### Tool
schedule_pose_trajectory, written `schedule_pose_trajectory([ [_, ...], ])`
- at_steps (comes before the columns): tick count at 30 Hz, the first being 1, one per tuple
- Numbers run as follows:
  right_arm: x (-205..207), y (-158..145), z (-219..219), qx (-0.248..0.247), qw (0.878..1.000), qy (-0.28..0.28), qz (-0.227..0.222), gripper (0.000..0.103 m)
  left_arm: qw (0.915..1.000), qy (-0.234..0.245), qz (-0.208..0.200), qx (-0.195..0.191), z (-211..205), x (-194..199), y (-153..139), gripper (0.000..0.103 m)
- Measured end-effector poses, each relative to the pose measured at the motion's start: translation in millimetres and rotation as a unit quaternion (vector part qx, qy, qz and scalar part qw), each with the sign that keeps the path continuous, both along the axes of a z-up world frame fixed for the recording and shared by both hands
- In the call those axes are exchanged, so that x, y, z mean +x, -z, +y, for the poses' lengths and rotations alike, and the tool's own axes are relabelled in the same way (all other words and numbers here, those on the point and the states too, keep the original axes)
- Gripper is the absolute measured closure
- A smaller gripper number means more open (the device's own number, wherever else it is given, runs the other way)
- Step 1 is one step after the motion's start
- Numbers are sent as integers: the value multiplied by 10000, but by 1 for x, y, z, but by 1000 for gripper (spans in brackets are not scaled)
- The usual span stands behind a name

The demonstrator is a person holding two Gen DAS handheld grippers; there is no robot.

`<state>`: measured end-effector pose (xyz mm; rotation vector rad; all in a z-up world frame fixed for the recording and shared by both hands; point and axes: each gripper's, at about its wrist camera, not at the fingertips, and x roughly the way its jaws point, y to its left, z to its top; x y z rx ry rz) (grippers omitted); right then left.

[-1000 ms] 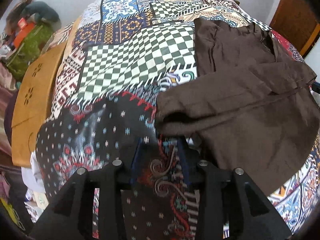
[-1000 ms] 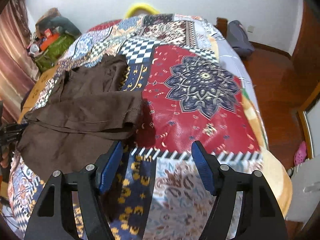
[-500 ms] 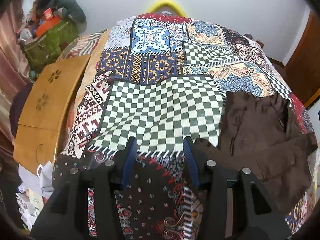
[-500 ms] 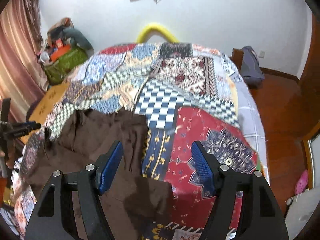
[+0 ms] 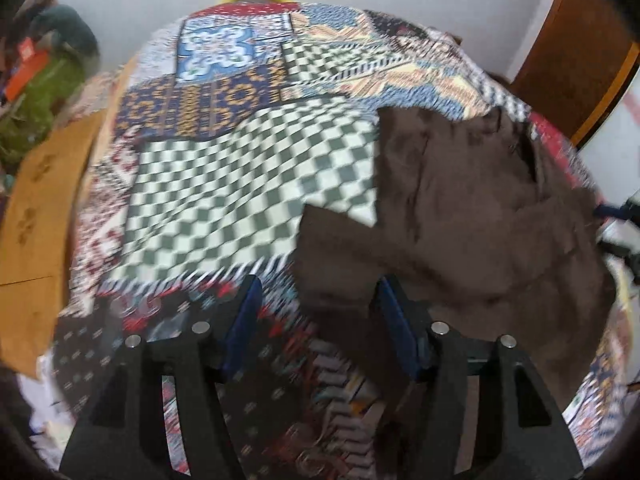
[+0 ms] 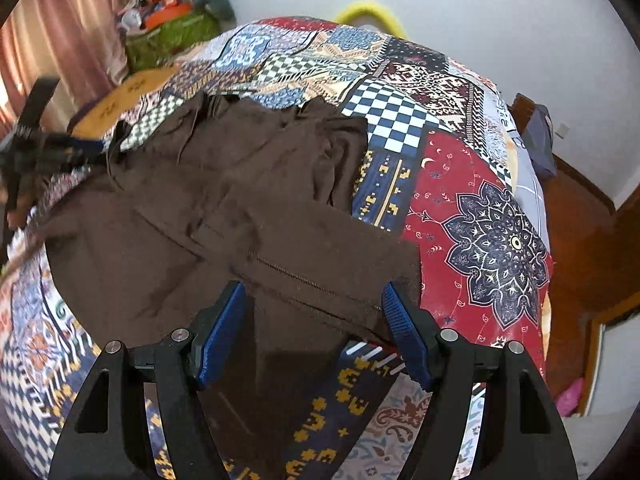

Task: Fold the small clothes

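A dark brown garment lies partly folded on a patchwork bedspread. It fills the right half of the blurred left wrist view and the left and middle of the right wrist view. My left gripper is open and empty, its right finger over the garment's near left corner. My right gripper is open and empty, straddling the garment's near right hem. The left gripper also shows at the left edge of the right wrist view.
A wooden board lies along the bed's left edge. A green bag with clutter stands at the back left. A yellow hoop sits behind the bed. A wooden door and wooden floor are to the right.
Both grippers have dropped back toward the garment after tilting up. The left gripper's jaws stand wider than before. The garment lies as it did.
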<state>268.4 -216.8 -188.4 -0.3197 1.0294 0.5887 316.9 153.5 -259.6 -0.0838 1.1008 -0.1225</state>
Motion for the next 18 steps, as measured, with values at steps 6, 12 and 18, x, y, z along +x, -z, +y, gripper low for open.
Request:
schedule_pose_trajectory([
  [6,3,0,-33,-347,9993,139,-52,35,9996,96,123,-216,-3,16,14,68],
  [12,8,12,-51,-398,9983,381,-187,35,10000,2,12,-25,-8,17,14,90],
  [18,9,15,-27,-559,9972,-127,-480,38,9998,-140,58,113,-10,18,14,92],
])
